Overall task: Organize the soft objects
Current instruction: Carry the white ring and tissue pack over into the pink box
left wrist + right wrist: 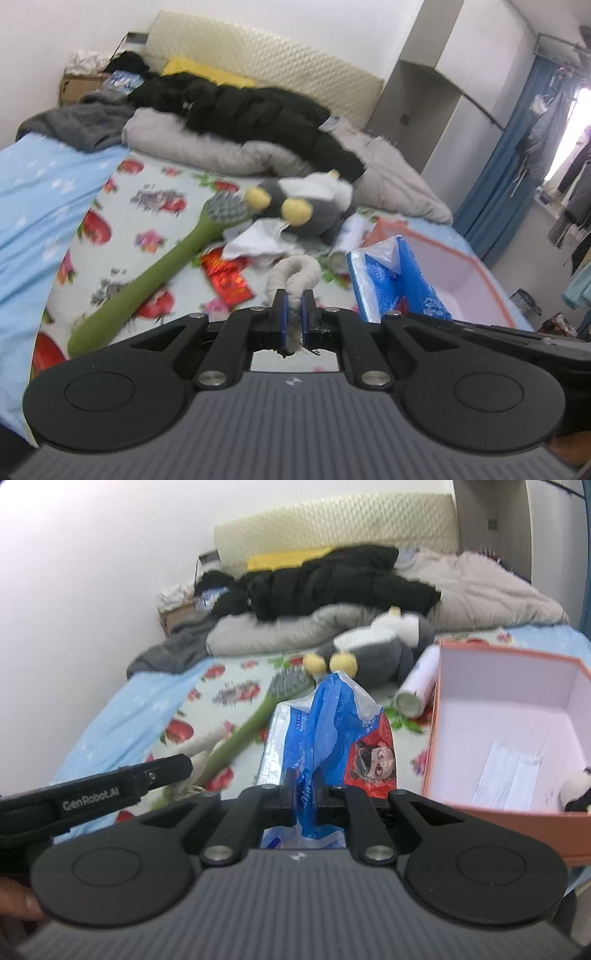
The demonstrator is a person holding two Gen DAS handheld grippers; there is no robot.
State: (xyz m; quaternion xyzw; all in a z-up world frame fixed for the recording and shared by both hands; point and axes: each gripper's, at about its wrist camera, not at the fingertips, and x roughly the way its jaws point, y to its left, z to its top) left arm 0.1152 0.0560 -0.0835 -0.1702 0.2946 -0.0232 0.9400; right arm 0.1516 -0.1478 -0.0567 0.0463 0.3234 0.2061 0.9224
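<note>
Your right gripper has its jaws clamped on the blue tissue pack, and the open box lies at the frame's right. Your left gripper is pinched on a white rope, farther from it.

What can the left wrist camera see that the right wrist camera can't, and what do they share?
Only the left wrist view shows the left hand-held gripper shut on a cream rope, and a red packet. Only the right wrist view shows the right hand-held gripper shut on the blue tissue pack, plus the paper inside the pink box. Both show the green brush, the grey plush toy and the black jacket.
</note>
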